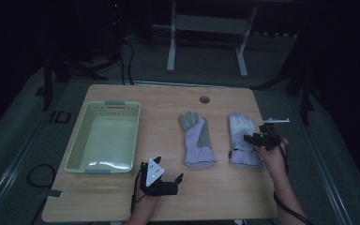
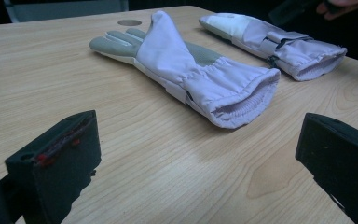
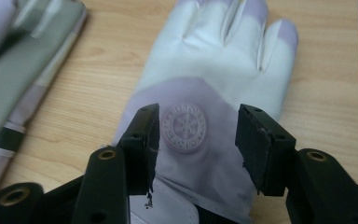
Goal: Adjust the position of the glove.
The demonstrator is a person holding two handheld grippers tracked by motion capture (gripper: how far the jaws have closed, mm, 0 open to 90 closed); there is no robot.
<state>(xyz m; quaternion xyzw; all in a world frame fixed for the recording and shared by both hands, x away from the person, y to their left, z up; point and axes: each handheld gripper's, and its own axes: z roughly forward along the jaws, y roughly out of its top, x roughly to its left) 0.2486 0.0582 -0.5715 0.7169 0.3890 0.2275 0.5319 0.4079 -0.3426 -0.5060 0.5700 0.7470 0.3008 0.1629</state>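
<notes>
Two pale lilac gloves lie flat on the wooden table (image 1: 136, 197), fingers pointing away from me. The left glove (image 1: 199, 139) (image 2: 191, 70) (image 3: 23, 74) has a grey palm side and a folded flap. On its back, the right glove (image 1: 243, 138) (image 2: 275, 42) (image 3: 223, 60) carries a round embossed badge. My right gripper (image 1: 253, 138) (image 3: 198, 126) hovers just over that glove's back near the cuff, jaws open either side of the badge, not pressing on the cloth. My left gripper (image 1: 169, 168) (image 2: 198, 154) rests low near the front edge, open wide, with bare wood between its jaws and the left glove's cuff ahead of it.
A pale green plastic basket (image 1: 79, 145) stands on the left part of the table with nothing in it. A round cable hole (image 1: 204, 99) sits near the far edge. Beyond the table is dark floor with a metal stand (image 1: 171, 42).
</notes>
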